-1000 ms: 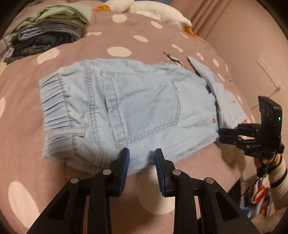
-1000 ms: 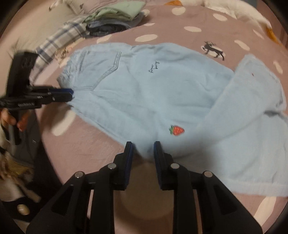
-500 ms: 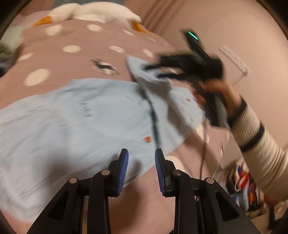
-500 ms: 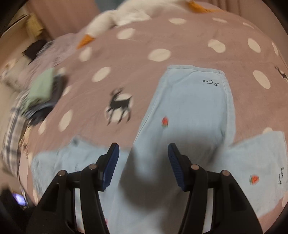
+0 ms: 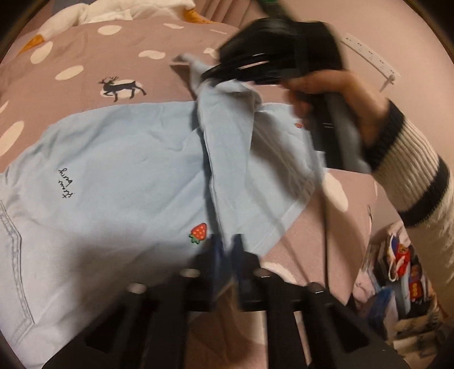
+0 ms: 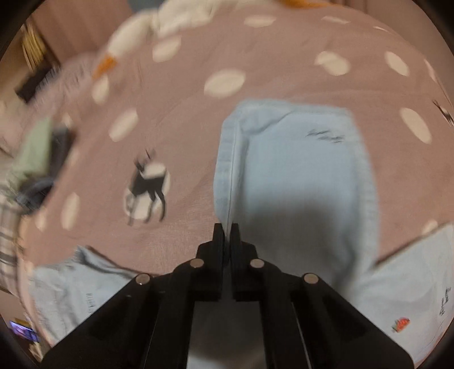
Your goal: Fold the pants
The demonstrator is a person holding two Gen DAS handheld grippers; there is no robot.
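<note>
Light blue pants [image 5: 113, 176] with a strawberry patch [image 5: 199, 232] lie on the bed. In the left wrist view, my left gripper [image 5: 227, 249] is shut on the near edge of the upper pant leg. My right gripper [image 5: 207, 75] also shows there, held by a hand, shut on the far edge of the same leg and lifting it. In the right wrist view, my right gripper [image 6: 226, 231] pinches the seam edge of the leg [image 6: 298, 170], which hangs towards the hem.
The bed has a mauve cover [image 5: 85, 56] with white dots and a deer print [image 5: 122, 86]. A white plush toy [image 5: 85, 14] lies at the back. A stack of folded clothes [image 6: 39, 159] sits at the left. Bags [image 5: 403, 269] stand beside the bed.
Both grippers have closed on the pant leg: the left moved in and shut on its near edge, the right shut on its seam edge and lifted it.
</note>
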